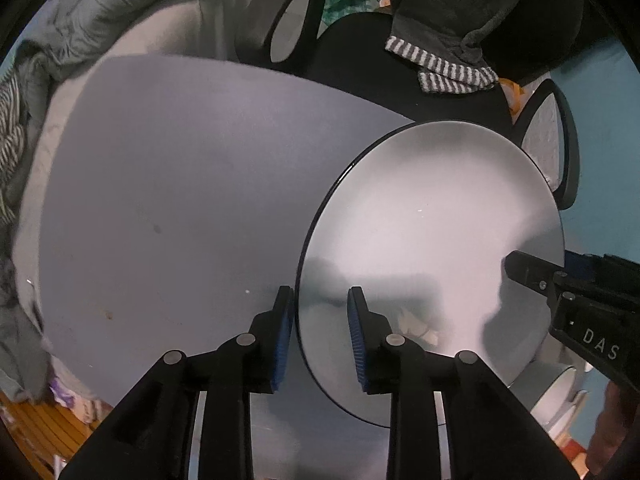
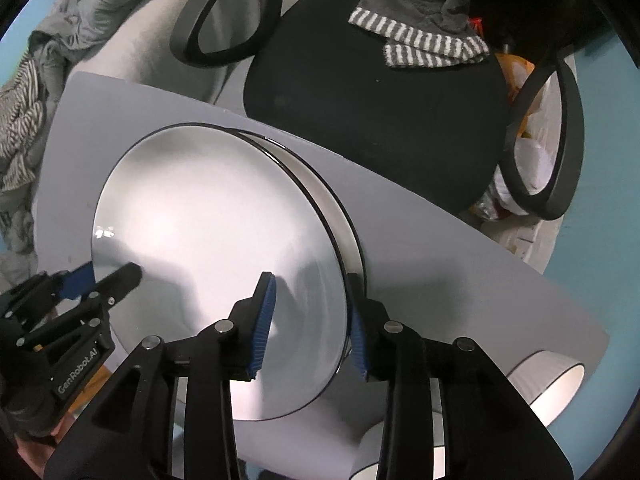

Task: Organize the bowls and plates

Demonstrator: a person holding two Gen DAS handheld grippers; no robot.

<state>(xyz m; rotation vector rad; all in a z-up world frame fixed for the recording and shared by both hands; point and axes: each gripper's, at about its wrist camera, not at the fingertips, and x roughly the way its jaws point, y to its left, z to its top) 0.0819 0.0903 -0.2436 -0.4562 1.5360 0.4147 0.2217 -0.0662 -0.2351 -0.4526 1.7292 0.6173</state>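
- Large round pale-grey plate with a thin dark rim (image 2: 208, 216): carried between both tools, over the pale grey flat surface (image 1: 180, 180), overlapping a second similar dark-rimmed plate (image 2: 332, 204) just to its right and beneath it.
- Left tongs (image 1: 321, 332): closed on the left rim of the upper plate, one blue-padded finger over the face and the other under the edge. Grip judged firm, though contact under the plate is hidden.
- Right tongs (image 2: 310, 320): closed likewise on the right rim, directly opposite, so the load looks evenly shared.
- Step in hand, as judged: stacking the upper plate onto the lower one.
- To do it well:
  - Keep both grips level with each other, since any twist between the two hands would lever the rim out of the pads.
  - Shift right until the two dark rims run concentric, with the crescent of the lower plate covered evenly.
  - Lower flat rather than edge-first, as glazed ware slides readily on glazed ware.
  - Release only once the weight has settled; open one side, then the other, and draw back along the fingers to avoid dragging the rim.
- White-lined round bowls with dark rims (image 2: 560, 384): at the near right, partly hidden under the edge of the surface, well apart from the plates and best avoided by the right elbow of travel.
- Black padded chair seat (image 2: 376, 112): beyond the far edge, clear of the work.
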